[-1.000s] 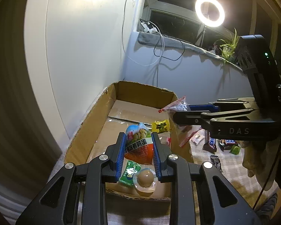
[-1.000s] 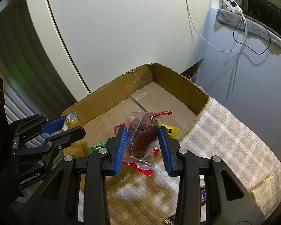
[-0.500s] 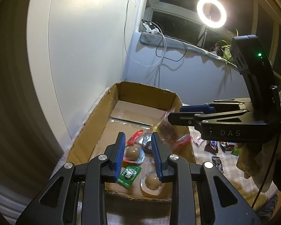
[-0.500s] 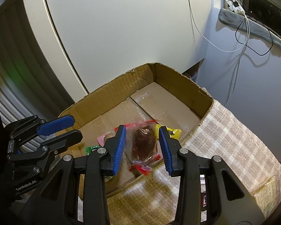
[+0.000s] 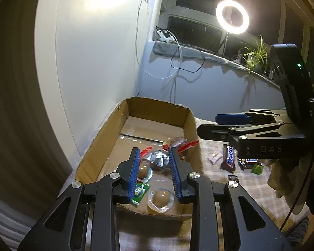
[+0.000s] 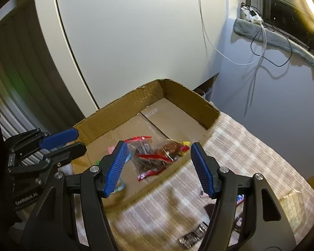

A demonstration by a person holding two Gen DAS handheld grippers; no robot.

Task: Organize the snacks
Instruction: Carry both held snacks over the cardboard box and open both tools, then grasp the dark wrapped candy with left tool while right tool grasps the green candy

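1. Readable writing: "SNICKERS" runs along the brown bar [image 5: 228,158] on the checked tablecloth [image 5: 249,185], right of the left gripper's fingers. "DAS" is moulded on the right gripper's black body in the left wrist view, and "GenRobot.AI" can just be made out on the left gripper's body in the right wrist view. The print on the green sachet [image 5: 139,190] is too small to read.
2. Orientation: the Snickers bar lies with its long axis running away from the camera, tilted slightly. The cardboard box [image 5: 106,138] stretches lengthwise ahead of the left fingers.
3. Left gripper [image 5: 154,174]: fingers spread and empty, held above the box's near end. Between and below them lie an egg in a clear pack [image 5: 144,170], a second packed egg [image 5: 160,197] and a silvery packet [image 5: 159,159].
4. Right gripper [image 6: 157,169]: fingers spread wide and empty. The clear bag with a brown snack and red seal [image 6: 157,154] lies in the box beyond them, near the box's right wall.
5. Change: half a second ago the right fingers were narrower around that bag; now they have opened wide and pulled back over the tablecloth, with the bag left in the box. A second ago the left fingers pinched a colourful egg packet; they are now empty.
6. A lit ring light [image 5: 232,17] stands on the sill beyond.
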